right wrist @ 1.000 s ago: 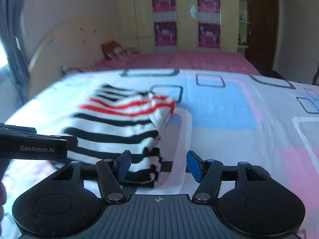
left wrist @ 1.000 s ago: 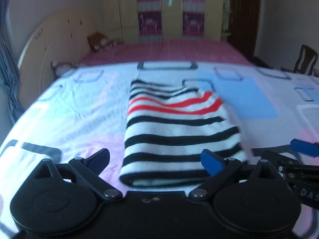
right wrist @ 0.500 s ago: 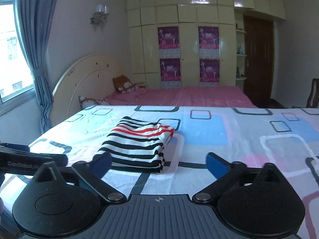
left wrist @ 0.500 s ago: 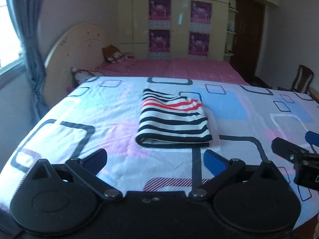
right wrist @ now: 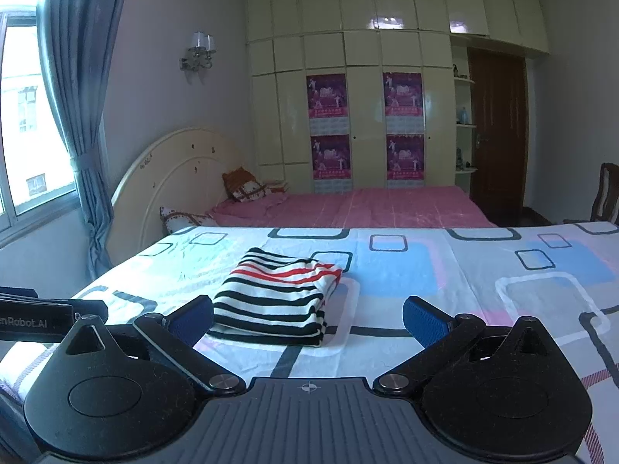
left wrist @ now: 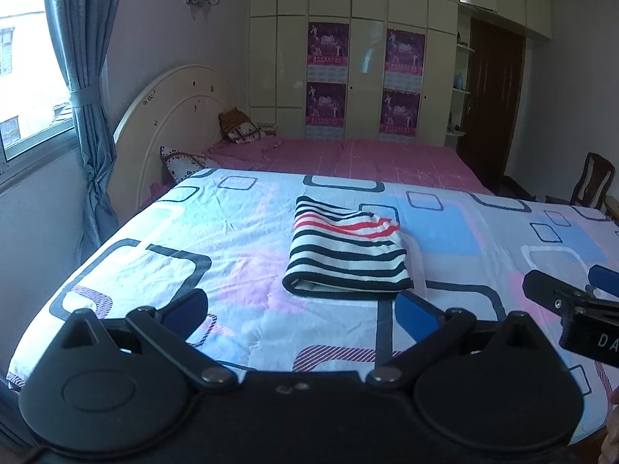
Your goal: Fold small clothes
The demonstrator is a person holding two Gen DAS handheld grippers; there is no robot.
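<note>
Bare patterned bedspread (left wrist: 240, 232) lies open on every side of the folded striped garment (left wrist: 348, 255), the only obstacle on the near bed. The left gripper (left wrist: 301, 309) and right gripper (right wrist: 307, 319) hang wide-jawed short of it. A chair (left wrist: 594, 178) apparently stands well off right.

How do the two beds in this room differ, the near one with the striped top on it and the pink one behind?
The near bed has a white cover printed with blue, pink and black squares; the far bed has a plain pink sheet. The near bed carries a folded striped top; the far bed holds cushions by its cream headboard. Both are made up flat.
</note>
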